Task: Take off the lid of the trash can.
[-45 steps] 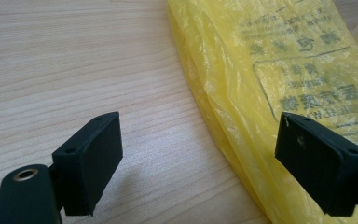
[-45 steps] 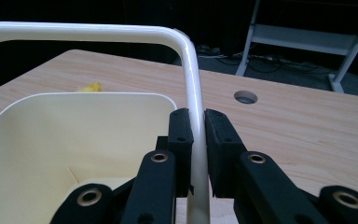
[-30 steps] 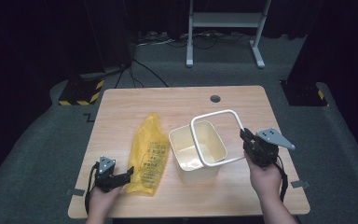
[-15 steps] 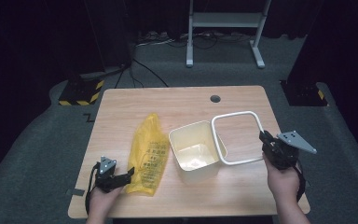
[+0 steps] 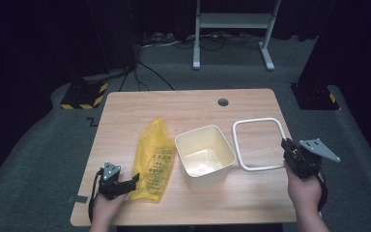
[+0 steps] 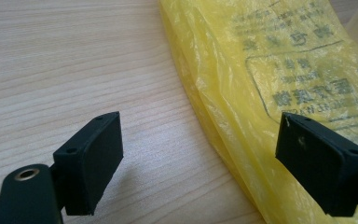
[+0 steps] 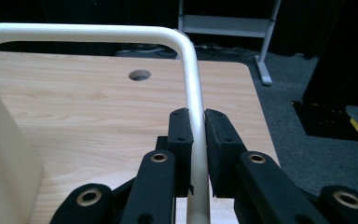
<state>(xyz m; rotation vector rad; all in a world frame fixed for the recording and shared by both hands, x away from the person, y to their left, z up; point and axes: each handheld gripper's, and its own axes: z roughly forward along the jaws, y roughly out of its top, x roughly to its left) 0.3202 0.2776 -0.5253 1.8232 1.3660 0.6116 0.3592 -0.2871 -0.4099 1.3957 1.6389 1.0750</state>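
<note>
High view: white plastic frame ring [image 5: 260, 144], off the cream square bin [image 5: 205, 156] a second ago, now lies toward the desk's right edge, right gripper [image 5: 287, 146] clenched on it. Left gripper [image 5: 134, 180] released beside yellow plastic bag [image 5: 153, 159]; bagging likely next.

The yellow bag [image 6: 279, 70] runs off the left gripper view's right edge.

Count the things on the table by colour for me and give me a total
Yellow: 1, the plastic bag
Cream: 1, the bin
White: 1, the frame, clamped in the right gripper
Total: 3
</note>
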